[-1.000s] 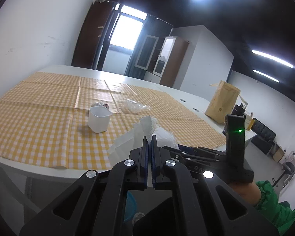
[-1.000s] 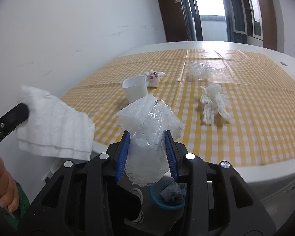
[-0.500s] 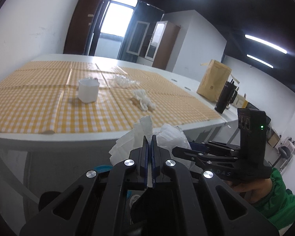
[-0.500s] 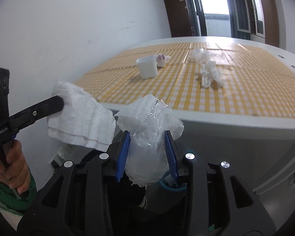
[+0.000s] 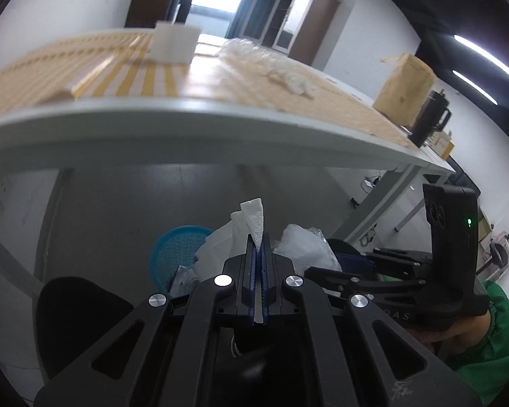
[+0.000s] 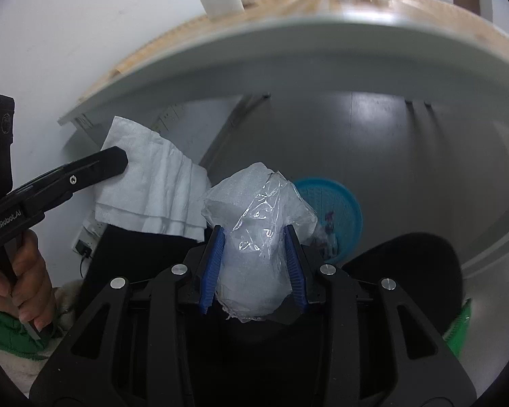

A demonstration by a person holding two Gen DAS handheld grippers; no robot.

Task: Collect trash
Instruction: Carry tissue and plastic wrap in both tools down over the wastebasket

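Sitting on the grey floor under the table (image 5: 186,125), one round blue mesh basket (image 6: 336,210) holds a few crumpled scraps; what they are is too small to tell. In the left wrist view the same basket shows to the left of the jaws, with a grey scrap at its near rim.

Both claws hang below the table edge, near the basket. The left gripper (image 5: 259,247) has its jaws pressed tight together on one folded white paper towel (image 5: 252,220), a corner of which sticks up above the blue pads. The right gripper (image 6: 254,247) stands partly spread, its blue pads clamped on one bundle of clear plastic wrap and white foam (image 6: 256,220). The bundle hides part of the basket from the right camera, and the towel drapes just left of it.

On the checked yellow cloth (image 5: 85,68) above stand one white cup (image 5: 173,42) and two pieces of litter: crinkled clear plastic (image 5: 244,51) and a twisted white tissue (image 5: 293,79). Farther along stand a brown paper bag (image 5: 403,88) and a dark jug (image 5: 431,115). One black chair seat (image 6: 407,271) sits right of the basket.

A hand (image 6: 23,281) in a green sleeve (image 6: 13,335) grips the left tool.
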